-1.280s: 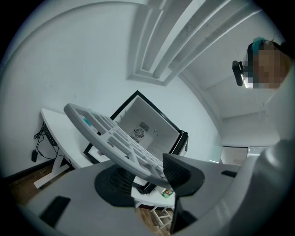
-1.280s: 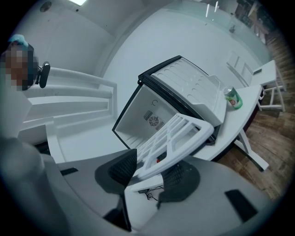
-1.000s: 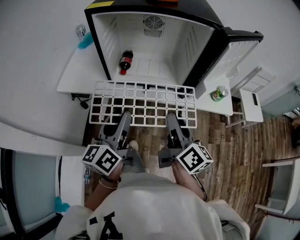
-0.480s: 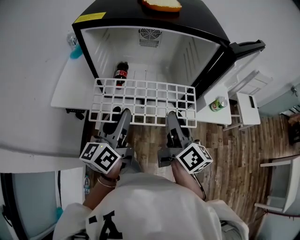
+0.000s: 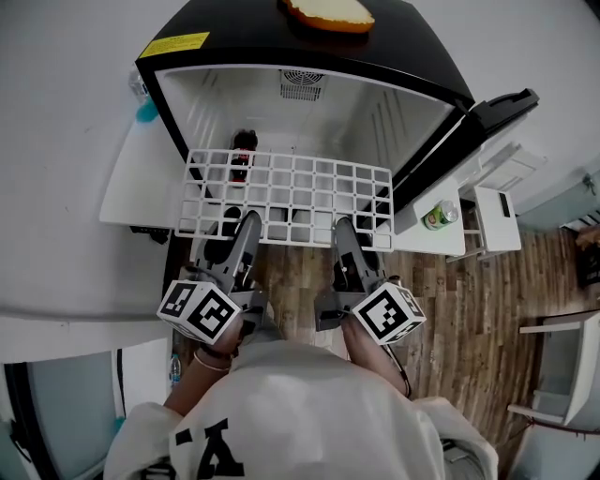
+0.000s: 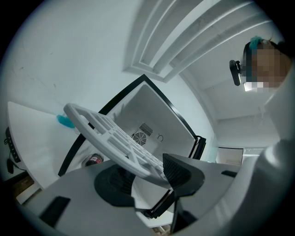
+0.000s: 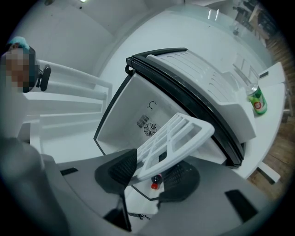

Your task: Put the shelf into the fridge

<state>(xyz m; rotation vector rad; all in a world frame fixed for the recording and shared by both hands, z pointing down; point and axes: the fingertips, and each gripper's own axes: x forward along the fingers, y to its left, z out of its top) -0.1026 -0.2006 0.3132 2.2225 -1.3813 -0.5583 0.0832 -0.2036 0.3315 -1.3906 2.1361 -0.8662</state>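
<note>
A white grid shelf (image 5: 286, 192) is held level in front of the open black fridge (image 5: 309, 108), its far edge at the fridge mouth. My left gripper (image 5: 246, 225) is shut on the shelf's near edge at the left, my right gripper (image 5: 343, 230) shut on the near edge at the right. In the left gripper view the shelf (image 6: 110, 136) runs between the pads towards the fridge's white interior (image 6: 147, 110). The right gripper view shows the shelf (image 7: 173, 138) clamped the same way. A cola bottle (image 5: 244, 150) lies on the fridge floor under the shelf.
The fridge door (image 5: 487, 122) stands open to the right. A green can (image 5: 438, 216) sits on a small white table at the right. An orange-rimmed dish (image 5: 330, 13) lies on the fridge top. A white platform (image 5: 131, 183) carries the fridge; the floor is wood.
Both grippers have carried the shelf forward and slightly up, from in front of the fridge to its mouth; its far edge now covers the cola bottle.
</note>
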